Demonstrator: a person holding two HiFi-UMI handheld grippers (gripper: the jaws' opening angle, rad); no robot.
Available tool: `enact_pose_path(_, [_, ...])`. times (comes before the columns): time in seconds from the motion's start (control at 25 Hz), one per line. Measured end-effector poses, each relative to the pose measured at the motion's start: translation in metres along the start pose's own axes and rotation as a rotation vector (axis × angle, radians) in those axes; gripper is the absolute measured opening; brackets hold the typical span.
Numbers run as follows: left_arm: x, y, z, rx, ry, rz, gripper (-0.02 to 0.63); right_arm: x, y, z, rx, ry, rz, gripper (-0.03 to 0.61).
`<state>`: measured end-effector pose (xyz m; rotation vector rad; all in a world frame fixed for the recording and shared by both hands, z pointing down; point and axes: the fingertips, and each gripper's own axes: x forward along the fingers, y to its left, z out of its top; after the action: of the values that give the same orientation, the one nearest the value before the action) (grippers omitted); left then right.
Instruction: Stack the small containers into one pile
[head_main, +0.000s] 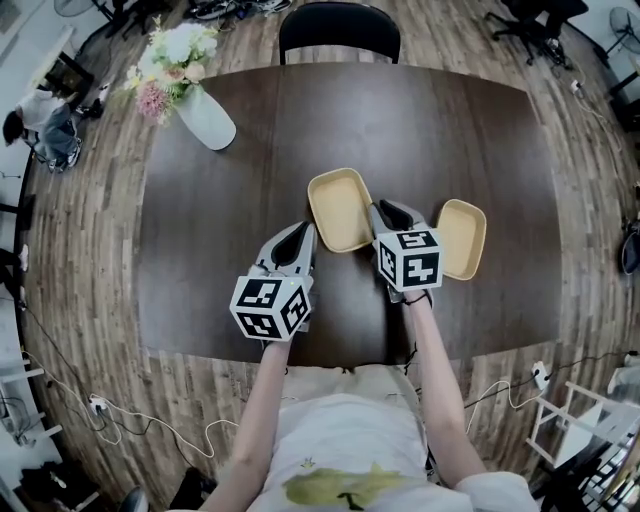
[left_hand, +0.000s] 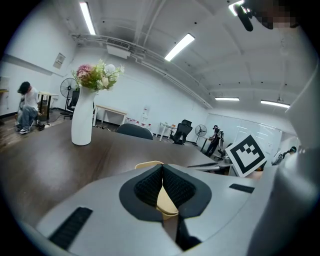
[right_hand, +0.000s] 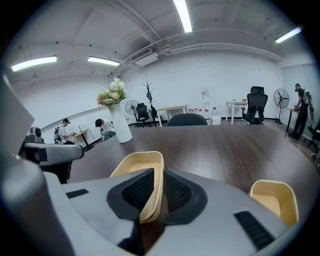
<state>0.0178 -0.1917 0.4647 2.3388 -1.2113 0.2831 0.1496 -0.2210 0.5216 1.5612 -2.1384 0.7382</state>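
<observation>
Tan plastic sits in both grips. The left gripper (head_main: 302, 236) is pinched on the lower-left corner of the near container (head_main: 340, 205), mid-frame, and the right gripper (head_main: 382, 216) is clamped on its right wall. Best to lift it level, then square its rims over the second container (head_main: 462, 238), centre right, before nesting.

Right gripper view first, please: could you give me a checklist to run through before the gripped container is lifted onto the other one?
1. Right gripper shut on the centre container wall: ok.
2. Right container upright and empty: ok.
3. Table bare between the two containers: ok.
4. Left gripper free of the centre container: cannot tell; its fingers meet right at the rim.
5. Vase far from the path: ok.
</observation>
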Motion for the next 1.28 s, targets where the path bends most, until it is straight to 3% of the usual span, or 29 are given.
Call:
enact_pose_path(0.2, [0.003,-0.022,0.002,0.020,-0.011,-0.026,0.025,-0.022,-0.008,-0.003,0.004,-0.027,-0.004,0.035])
enact_pose_path(0.72, [0.019,-0.090,-0.008,0.063,-0.010,-0.109,0.025,-0.081,-0.059,-0.014,0.114,-0.105,-0.057,0.029])
enact_pose_path(1.28, [0.057,-0.148,-0.030,0.101,0.112,-0.292,0.025,-0.134,-0.147,-0.057,0.267,-0.097,-0.332,0.041])
